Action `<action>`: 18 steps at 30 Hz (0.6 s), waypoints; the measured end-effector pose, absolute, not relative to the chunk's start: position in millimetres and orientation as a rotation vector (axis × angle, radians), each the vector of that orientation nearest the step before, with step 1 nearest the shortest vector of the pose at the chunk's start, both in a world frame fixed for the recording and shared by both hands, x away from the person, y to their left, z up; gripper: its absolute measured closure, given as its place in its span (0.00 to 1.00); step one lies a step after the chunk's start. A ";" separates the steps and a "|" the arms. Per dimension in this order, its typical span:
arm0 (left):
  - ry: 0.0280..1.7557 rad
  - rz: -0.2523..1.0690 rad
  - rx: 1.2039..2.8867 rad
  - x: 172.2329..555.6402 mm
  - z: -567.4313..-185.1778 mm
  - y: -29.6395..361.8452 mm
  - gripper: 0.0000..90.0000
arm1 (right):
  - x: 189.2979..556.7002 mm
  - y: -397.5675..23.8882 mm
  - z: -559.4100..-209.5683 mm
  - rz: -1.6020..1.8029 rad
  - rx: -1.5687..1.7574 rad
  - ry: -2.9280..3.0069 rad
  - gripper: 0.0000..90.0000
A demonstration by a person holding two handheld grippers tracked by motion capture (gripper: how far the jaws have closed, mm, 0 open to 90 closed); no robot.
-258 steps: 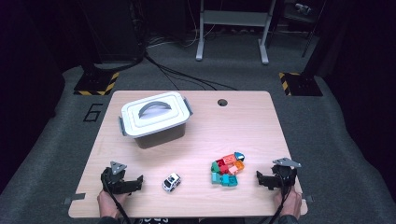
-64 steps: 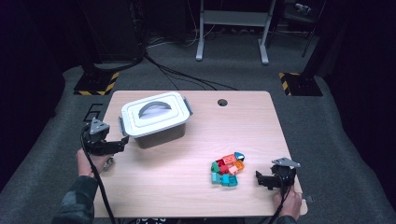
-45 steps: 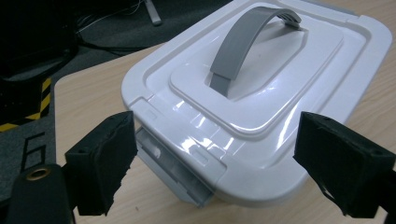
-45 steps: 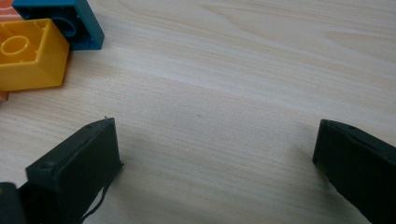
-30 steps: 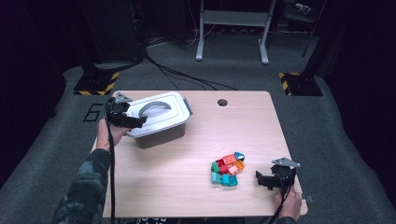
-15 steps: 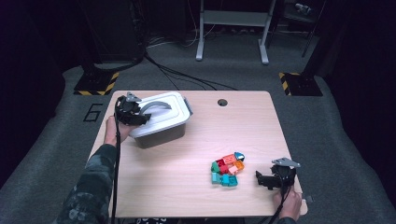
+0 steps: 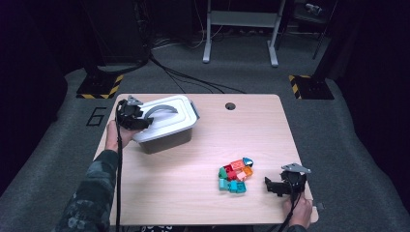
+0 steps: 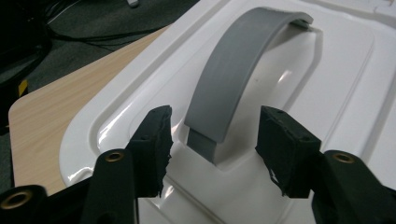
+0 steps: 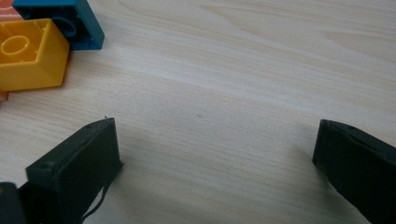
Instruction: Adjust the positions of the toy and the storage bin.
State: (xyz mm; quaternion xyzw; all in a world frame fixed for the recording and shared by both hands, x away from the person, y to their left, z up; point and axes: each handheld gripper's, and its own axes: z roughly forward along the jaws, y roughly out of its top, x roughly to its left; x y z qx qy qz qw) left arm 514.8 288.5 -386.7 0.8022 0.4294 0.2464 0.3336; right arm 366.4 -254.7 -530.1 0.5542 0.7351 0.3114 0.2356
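1. Because the lid (image 8: 289,70) must come off by its handle (image 8: 238,79), the left tool (image 8: 212,140) straddles the handle's near end; its jaws have just been closing, apparently short of touching it.
2. Box (image 7: 167,123) sits at the tabletop's (image 7: 183,193) far left.
3. Right tool (image 9: 215,154) rests with jaws apart beside the bricks (image 7: 234,174), likely waiting.

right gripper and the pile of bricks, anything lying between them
Nothing: in the high view, bare table separates the right gripper from the pile of bricks.
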 end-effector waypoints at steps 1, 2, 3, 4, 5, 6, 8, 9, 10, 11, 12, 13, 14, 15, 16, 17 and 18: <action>1.123 0.638 2.096 516.1 -386.2 288.6 0.46 | 366.5 -254.7 -530.1 0.854 1.520 2.017 0.00; 1.125 0.639 2.092 518.0 -387.2 288.1 0.42 | 366.4 -254.7 -530.1 0.854 1.521 2.016 0.00; 1.126 0.614 2.093 520.4 -387.9 288.1 0.41 | 366.5 -254.7 -530.1 0.854 1.520 2.017 0.00; 1.126 0.606 2.097 521.4 -388.1 288.3 0.41 | 366.4 -254.7 -530.1 0.854 1.521 2.016 0.00; 1.123 0.599 2.095 522.7 -389.1 287.8 0.42 | 366.4 -254.7 -530.1 0.854 1.521 2.016 0.00; 1.116 0.600 2.094 523.8 -390.0 287.2 0.43 | 366.5 -254.7 -530.0 0.854 1.521 2.017 0.00; 1.105 0.582 2.098 524.9 -389.6 285.9 0.46 | 366.4 -254.7 -530.1 0.854 1.521 2.016 0.00; 1.092 0.573 2.100 525.1 -389.3 285.0 0.50 | 366.5 -254.7 -530.1 0.854 1.520 2.016 0.00; 1.088 0.581 2.112 525.1 -388.9 283.1 0.51 | 366.4 -254.7 -530.1 0.854 1.521 2.016 0.00; 1.090 0.593 2.105 525.1 -389.4 282.3 0.52 | 366.4 -254.7 -530.1 0.854 1.521 2.016 0.00; 1.093 0.586 2.110 524.8 -388.6 283.4 0.56 | 366.4 -254.7 -530.1 0.854 1.521 2.016 0.00; 1.100 0.579 2.090 524.5 -388.9 284.6 0.58 | 366.4 -254.7 -530.1 0.854 1.521 2.016 0.00; 1.100 0.575 2.098 524.1 -388.1 286.2 0.62 | 366.4 -254.7 -530.1 0.854 1.520 2.017 0.00; 1.101 0.570 2.091 523.5 -388.1 287.3 0.64 | 366.3 -255.0 -530.1 0.853 1.516 2.021 0.00; 1.106 0.562 2.081 522.3 -387.9 287.7 0.66 | 366.4 -254.8 -530.1 0.853 1.518 2.019 0.00; 1.102 0.560 2.085 521.3 -387.4 288.4 0.68 | 366.4 -254.7 -530.1 0.854 1.521 2.016 0.00; 1.101 0.565 2.081 519.9 -387.6 287.5 0.68 | 366.4 -254.8 -530.1 0.854 1.518 2.019 0.00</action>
